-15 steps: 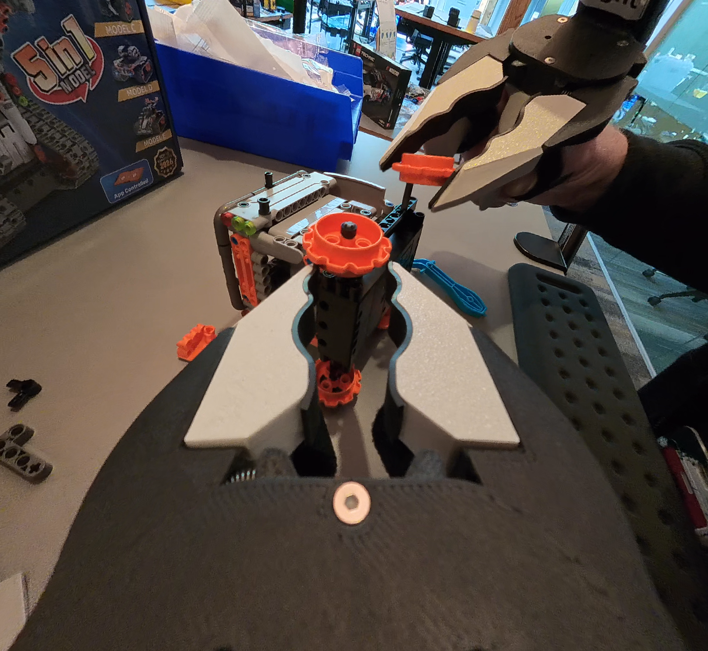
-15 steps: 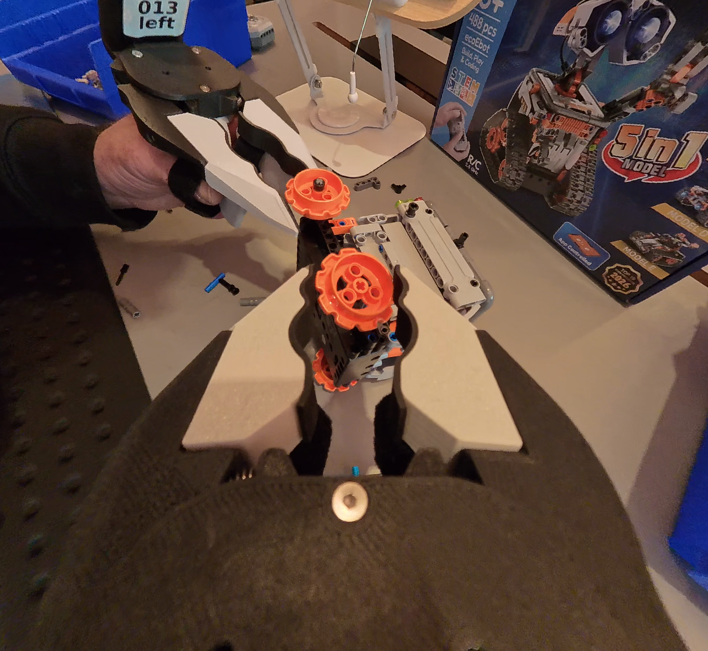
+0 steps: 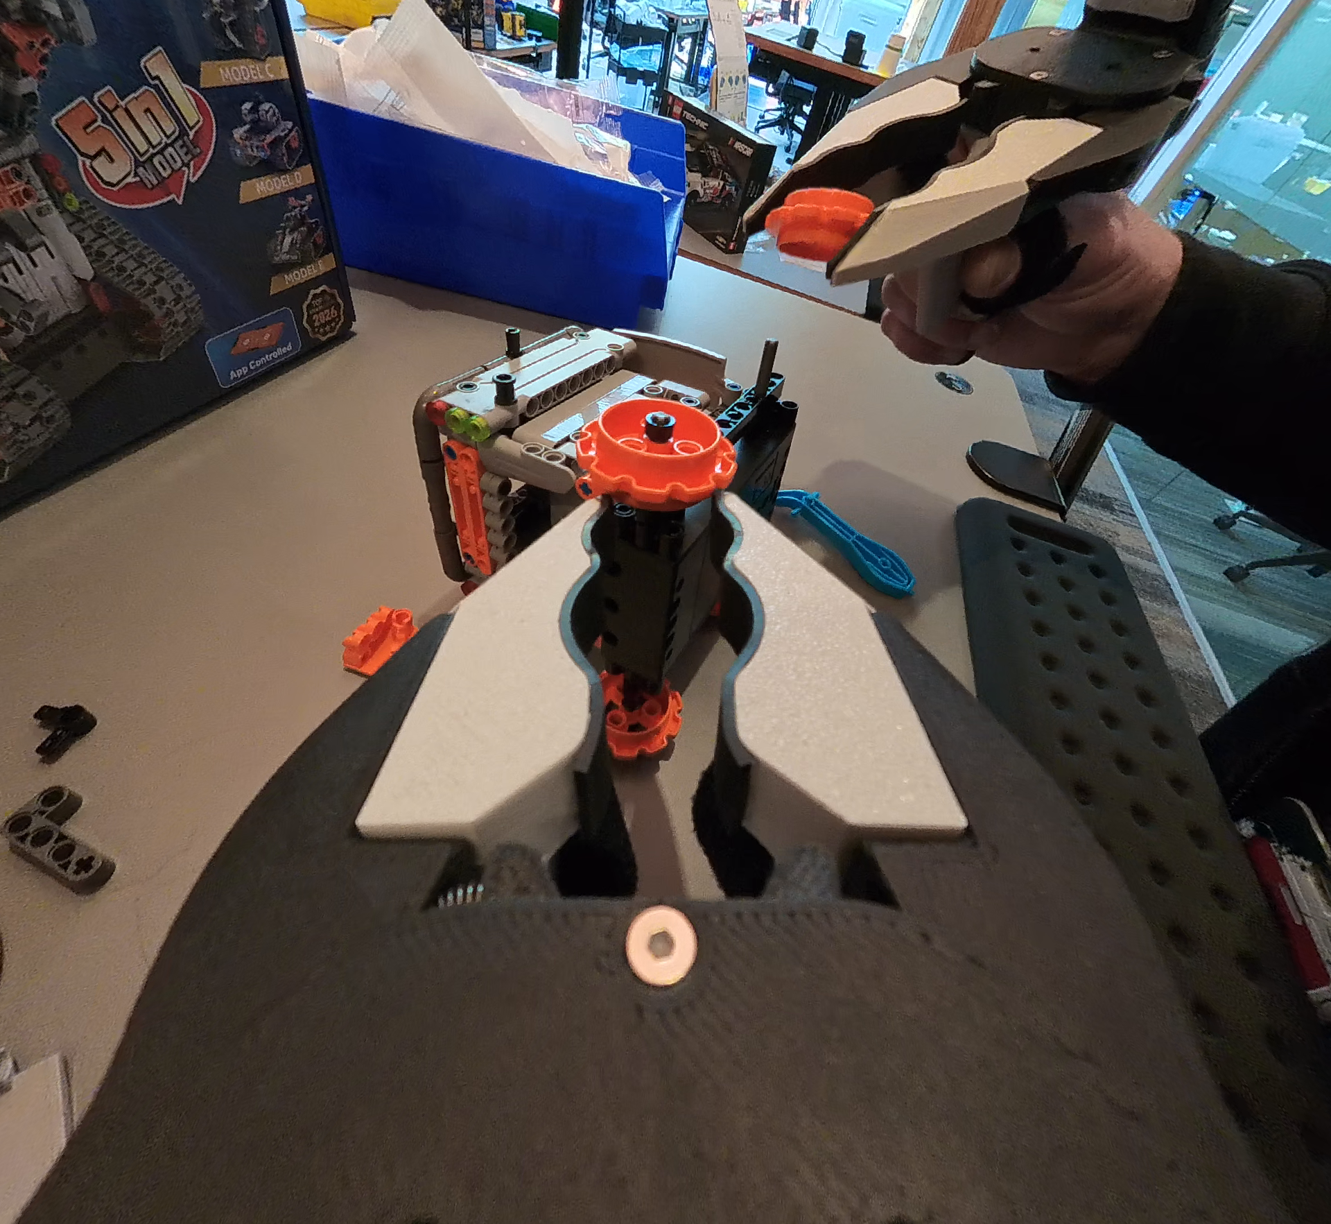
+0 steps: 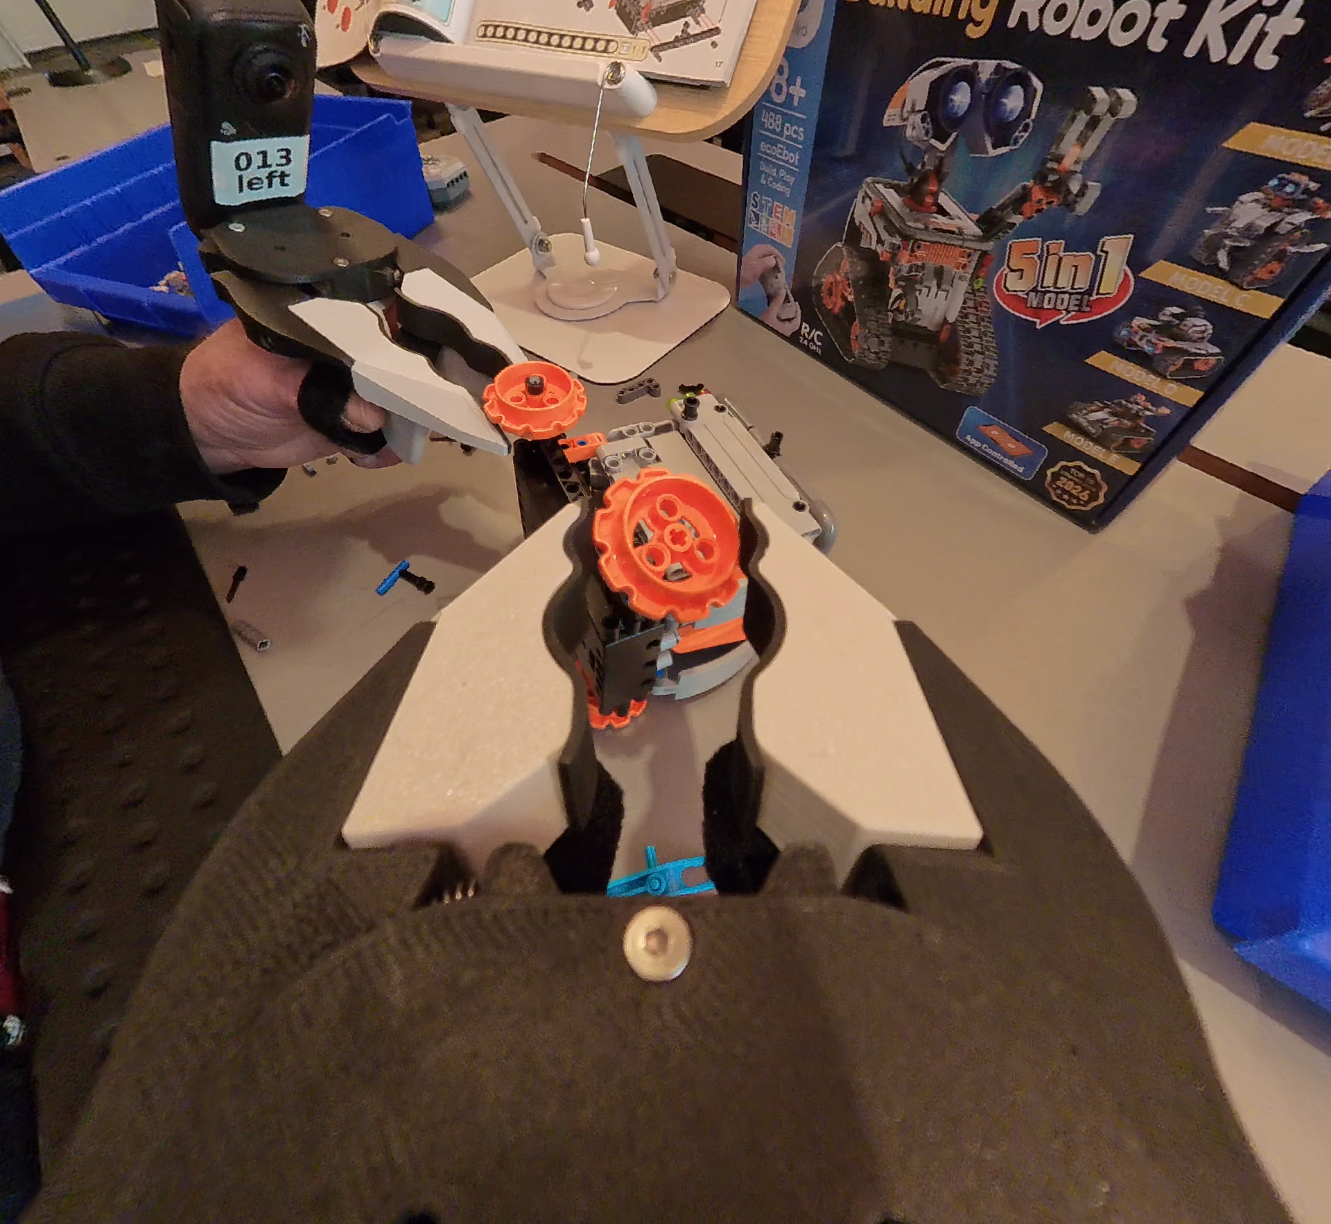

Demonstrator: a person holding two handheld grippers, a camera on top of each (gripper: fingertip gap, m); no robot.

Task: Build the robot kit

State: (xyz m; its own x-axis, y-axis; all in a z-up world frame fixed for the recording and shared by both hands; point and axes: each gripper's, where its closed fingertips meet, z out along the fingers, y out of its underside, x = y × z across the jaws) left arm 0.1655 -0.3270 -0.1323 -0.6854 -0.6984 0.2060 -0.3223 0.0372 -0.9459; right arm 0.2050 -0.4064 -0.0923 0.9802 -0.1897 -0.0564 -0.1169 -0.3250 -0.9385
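Left claw [image 3: 659, 584] pinches the black column of the brick model [image 3: 576, 440] on the table [image 3: 180, 541]. Right claw [image 4: 666, 584], at 2 o'clock above the model, pinches an orange gear wheel [image 4: 666, 544].

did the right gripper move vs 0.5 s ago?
Yes. In the left wrist view the right gripper, shut on an orange wheel, has lifted up and away from the model's bare axle, which it sat just above before.

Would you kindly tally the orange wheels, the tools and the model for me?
Orange wheels: 3
Tools: 2
Model: 1
Total: 6
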